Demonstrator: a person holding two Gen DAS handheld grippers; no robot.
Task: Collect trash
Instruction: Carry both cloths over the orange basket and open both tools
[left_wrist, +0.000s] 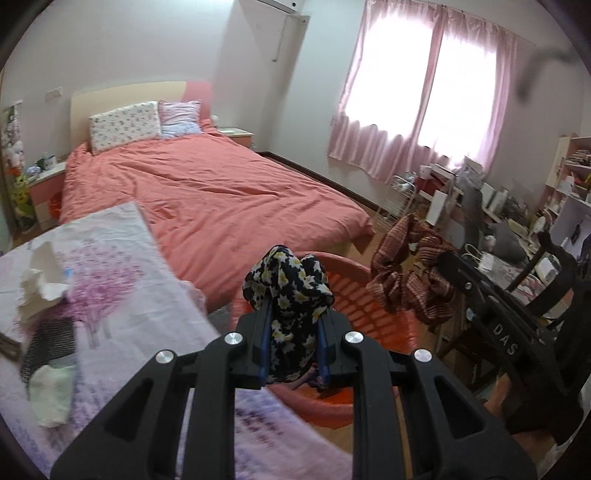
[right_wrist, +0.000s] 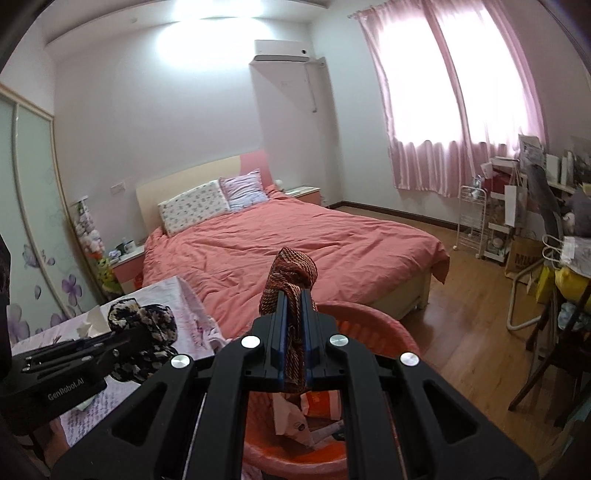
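Both claws are squeezed tight on cloth. My left gripper (left_wrist: 291, 330) pinches a dark flowered cloth (left_wrist: 286, 291) between its blue pads, and the cloth puffs up in a lump past the tips. My right gripper (right_wrist: 293, 339) is nearly closed all the way on a brown woven cloth (right_wrist: 291, 280), which sticks up in a loop above the tips and hangs down under them too.

Right under both claws I see the orange basket (right_wrist: 369, 317). Its rim curves just past my fingertips. Inside it lie some paper wrappers (right_wrist: 295, 421), low at the bottom. From the left camera, the right claw and its brown cloth sit just to the right, over the far side of the basket.

To the left of the basket is a low surface with a purple flowered sheet (left_wrist: 122, 295). Its edge comes close to the basket rim. On it lie crumpled white tissue (left_wrist: 40, 280) and a pale green cloth (left_wrist: 51, 395).

Both claws point forward and tip down a little.

Farther on is the bed (right_wrist: 295, 243) with a pink cover. Bare wood floor (right_wrist: 461, 332) opens to the right of it. A messy desk and chairs crowd the right side. Pink curtains (right_wrist: 461, 110) hang at the far wall.
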